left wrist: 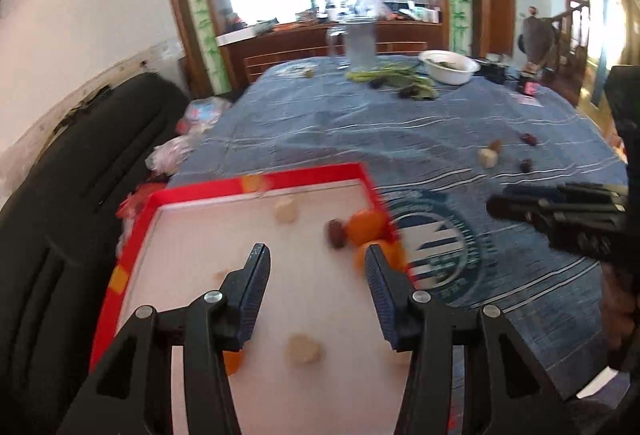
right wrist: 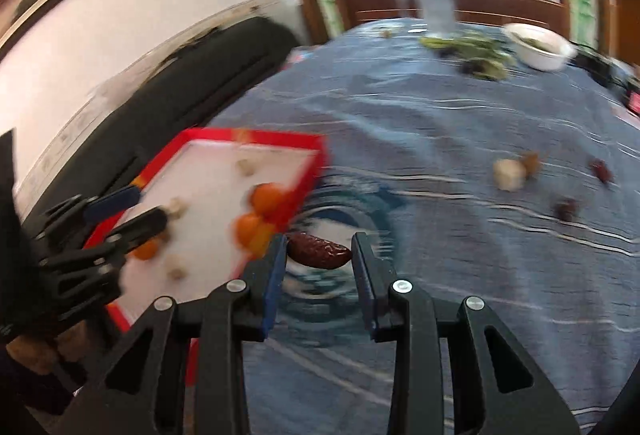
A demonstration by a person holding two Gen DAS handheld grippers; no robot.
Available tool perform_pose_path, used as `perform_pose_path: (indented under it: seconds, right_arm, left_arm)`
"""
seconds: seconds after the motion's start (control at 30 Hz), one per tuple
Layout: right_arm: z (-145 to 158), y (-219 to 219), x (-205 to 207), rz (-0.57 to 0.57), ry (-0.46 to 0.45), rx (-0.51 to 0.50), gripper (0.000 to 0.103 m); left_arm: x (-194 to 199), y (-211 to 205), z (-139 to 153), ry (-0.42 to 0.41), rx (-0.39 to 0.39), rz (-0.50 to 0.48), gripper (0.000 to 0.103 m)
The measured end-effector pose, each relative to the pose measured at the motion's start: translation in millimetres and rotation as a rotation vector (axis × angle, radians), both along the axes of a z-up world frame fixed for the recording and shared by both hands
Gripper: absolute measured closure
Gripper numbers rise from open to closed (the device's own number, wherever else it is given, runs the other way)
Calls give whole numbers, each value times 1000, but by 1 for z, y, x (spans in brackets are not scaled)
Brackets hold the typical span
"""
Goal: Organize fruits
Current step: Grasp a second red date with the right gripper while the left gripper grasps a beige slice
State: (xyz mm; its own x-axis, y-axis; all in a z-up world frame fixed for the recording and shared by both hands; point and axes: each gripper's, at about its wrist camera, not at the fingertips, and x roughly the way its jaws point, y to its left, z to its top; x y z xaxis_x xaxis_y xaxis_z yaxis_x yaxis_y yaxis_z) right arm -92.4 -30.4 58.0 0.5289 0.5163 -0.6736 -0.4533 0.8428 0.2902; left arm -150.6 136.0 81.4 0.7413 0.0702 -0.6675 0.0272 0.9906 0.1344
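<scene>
A red-rimmed white tray point(left wrist: 256, 177) lies at the near left of the blue-clothed table. It holds two oranges point(left wrist: 366, 227), a dark date point(left wrist: 336, 233) and several pale fruits point(left wrist: 304, 350). My left gripper point(left wrist: 316, 263) hovers over the tray, open, with nothing between its fingers. My right gripper point(right wrist: 319, 249) is shut on a dark red date point(right wrist: 318, 255) held crosswise at its tips, just right of the tray point(right wrist: 308, 171). The right gripper point(left wrist: 556, 211) enters the left wrist view at the right edge. On the cloth lie a pale fruit point(right wrist: 509, 174) and loose dates point(right wrist: 566, 210).
A white bowl point(left wrist: 450, 67), green vegetables point(left wrist: 394, 77) and a glass jug point(left wrist: 358, 43) stand at the table's far end. A black sofa point(left wrist: 80, 195) runs along the left side, with plastic bags point(left wrist: 188, 139) beside it. The cloth point(left wrist: 340, 139) between tray and bowl is bare.
</scene>
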Motion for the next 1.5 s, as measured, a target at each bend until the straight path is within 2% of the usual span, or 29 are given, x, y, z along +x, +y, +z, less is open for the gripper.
perform_pose_path:
  seconds: [0.2,0.3,0.43,0.6,0.77,0.87,0.97,1.1,1.23,1.33,1.5]
  right_arm:
    - [0,-71,37,-187,-14,-69,68]
    - [-10,-102,61,-262,42,-83,68]
    - [-18,-112,79,-272,69,-120,68]
    - [-28,-108,90,-256,97,-116,68]
    - [-35,-106,93,-262,76,-149,68]
    - [-44,-106,94,-231,94,-148,69]
    - [-45,-103,91,-211,51,-185,71]
    - [-40,-114,94,-238,56,-135,71]
    - [-25,-144,92,-334,43,-2,71]
    - [-20,-157,92,-389,41,30,71]
    - [-24,-160,96,-412,85,43,71]
  left_arm:
    - [25,-34,15,-20,-24,-84,53]
    - [43,-49,12,0,-45,-103,53]
    - [63,-67,3,49,-61,-123,53]
    - [79,-81,-1,82,-56,-128,53]
    - [106,-93,-4,112,-54,-126,53]
    - [120,-105,-11,134,-44,-133,53]
    - [130,-119,-20,157,-32,-158,53]
    - [139,-134,-29,170,-17,-176,53]
    - [147,-149,-35,181,-12,-200,53]
    - [152,-159,-41,195,-15,-210,53]
    - [159,-168,-45,204,-31,-215,53]
